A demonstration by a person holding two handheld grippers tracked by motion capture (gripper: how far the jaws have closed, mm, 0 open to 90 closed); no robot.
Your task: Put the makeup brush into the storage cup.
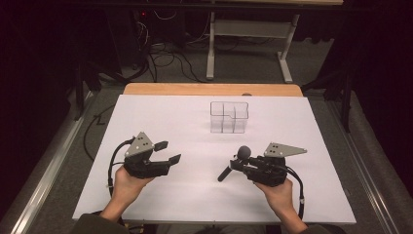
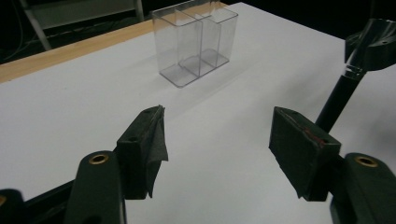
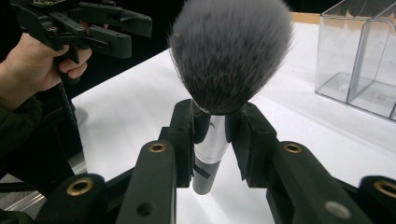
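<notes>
The right gripper [image 3: 211,135] has its jaws clamped on the silver metal collar of a black-handled makeup brush with a fluffy grey head [image 3: 231,51], head up and handle hanging below the jaws. That smooth collar could slide in the grip, I reckon, tipping the brush. Ahead of the jaws stands a clear plastic divided organiser [image 1: 229,117]; a tilted handle might catch its rim. The left gripper [image 1: 167,152] has its jaws spread wide, empty, above the white worktop [image 1: 195,195].
</notes>
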